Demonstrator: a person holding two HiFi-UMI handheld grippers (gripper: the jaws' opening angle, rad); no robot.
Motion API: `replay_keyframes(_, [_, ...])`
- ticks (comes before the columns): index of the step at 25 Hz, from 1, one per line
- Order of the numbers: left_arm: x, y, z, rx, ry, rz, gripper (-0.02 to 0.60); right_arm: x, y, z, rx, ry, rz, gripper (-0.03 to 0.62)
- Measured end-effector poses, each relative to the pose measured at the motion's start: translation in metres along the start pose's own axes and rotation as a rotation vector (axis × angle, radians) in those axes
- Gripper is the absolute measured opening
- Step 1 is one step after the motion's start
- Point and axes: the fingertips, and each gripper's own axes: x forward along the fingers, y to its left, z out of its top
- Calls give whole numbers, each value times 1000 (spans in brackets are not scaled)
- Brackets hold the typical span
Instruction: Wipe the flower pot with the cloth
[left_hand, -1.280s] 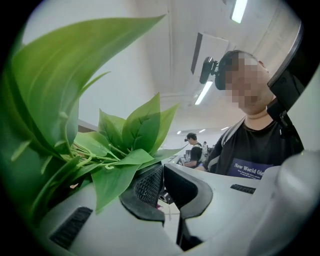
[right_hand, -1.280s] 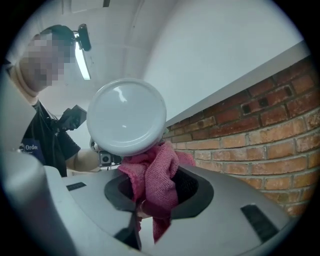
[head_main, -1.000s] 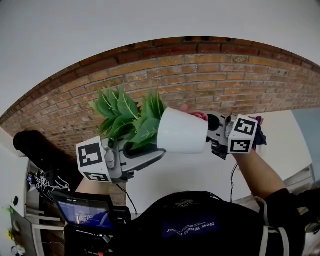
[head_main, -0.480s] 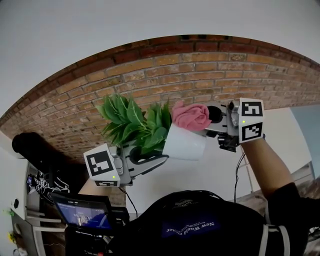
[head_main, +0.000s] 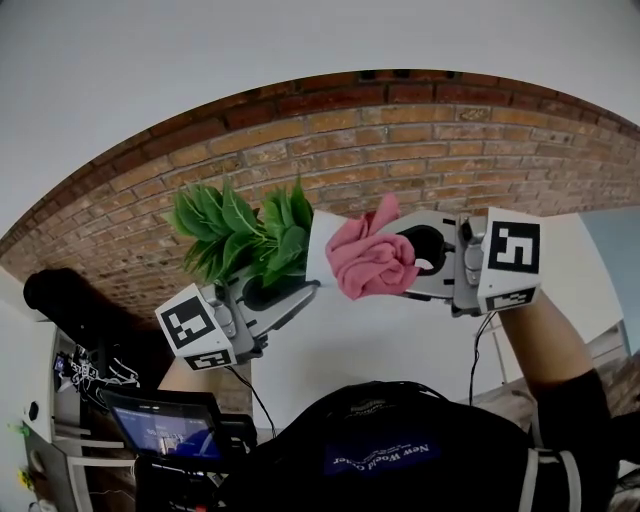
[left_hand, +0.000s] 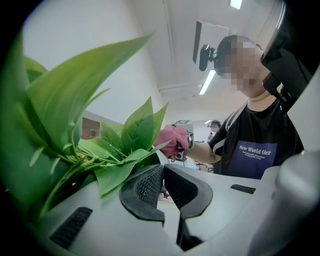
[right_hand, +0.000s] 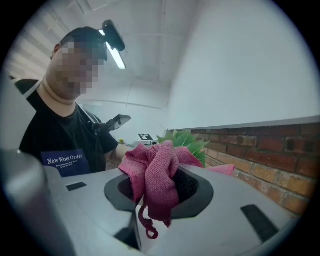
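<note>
**Pot wipe under way, cloth on the side wall**

The flower pot (head_main: 318, 250) is held up in the air, over no surface, gripped at its rim by the nearly closed jaws of the left gripper (head_main: 292, 294). The pink cloth (head_main: 372, 258) is bunched in the clamped jaws of the right gripper (head_main: 405, 262) and laid against the pot's white side. Wiping seems to be the step in hand. Next, the cloth probably has to be dragged round the wall while the pot is kept steady. "New World Order" is roughly readable on the black shirt (left_hand: 255, 152).
</note>
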Motion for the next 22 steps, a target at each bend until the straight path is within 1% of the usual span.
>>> replay_keyframes(3, [-3, 3, 6, -9, -39, 5, 12, -3, 6, 0, -33, 2, -20, 109])
replay_keyframes(7, [-9, 7, 15, -27, -90, 8, 11, -7, 12, 2, -23, -31, -20, 109])
replay_keyframes(11, [-10, 9, 24, -71, -154, 0, 9, -11, 18, -1, -23, -50, -25, 110])
replay_keyframes(14, [-7, 6, 27, -98, -186, -21, 9, -17, 20, -4, -10, -88, -38, 109])
replay_keyframes(19, [-23, 9, 37, -177, -299, -70, 9, -19, 23, 2, 45, -172, -31, 109])
replay_keyframes(22, [-26, 6, 41, -204, -340, -110, 8, -25, 22, 3, 90, -227, -16, 109])
